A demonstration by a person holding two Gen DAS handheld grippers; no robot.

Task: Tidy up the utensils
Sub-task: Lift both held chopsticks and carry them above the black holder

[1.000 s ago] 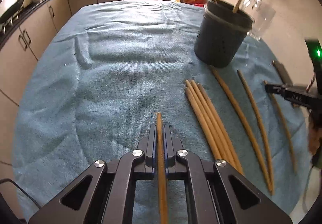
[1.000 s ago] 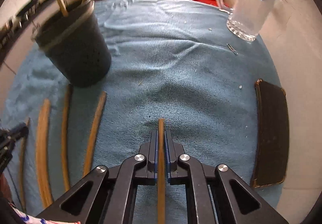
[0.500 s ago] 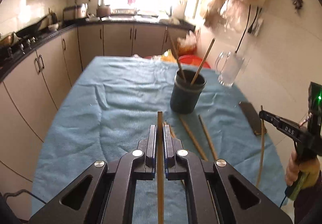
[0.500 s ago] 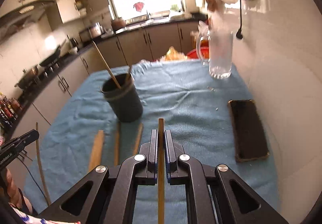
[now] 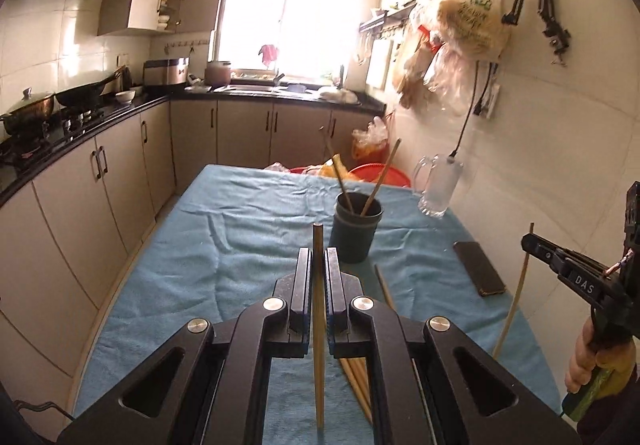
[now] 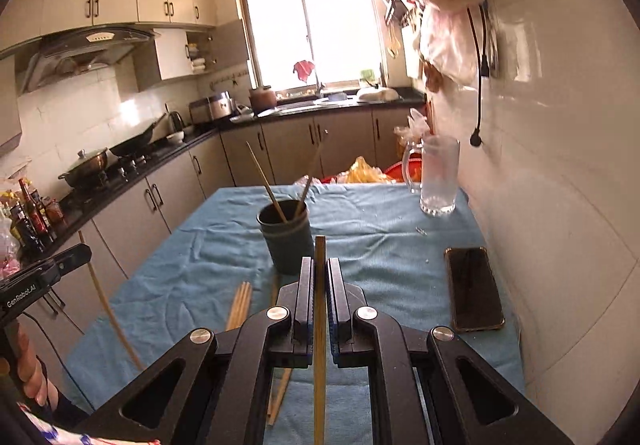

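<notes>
Left gripper [image 5: 319, 269] jaws clamping a slim tan wooden chopstick [image 5: 319, 325], right gripper [image 6: 319, 277] jaws clamping another chopstick [image 6: 319, 345]

A rumpled, matt blue terry cloth [image 5: 248, 245] covered the table. The chopsticks [image 6: 240, 303] looked like smooth pale wood, the holder [image 6: 286, 237] matt dark plastic (faintly ribbed), the mug [image 6: 438, 177] clear glass, the phone [image 6: 474, 287] glossy black.

Left tool [image 5: 319, 257] clamps a chopstick [image 5: 318, 325] above the blue-clothed table [image 5: 240, 245].
</notes>
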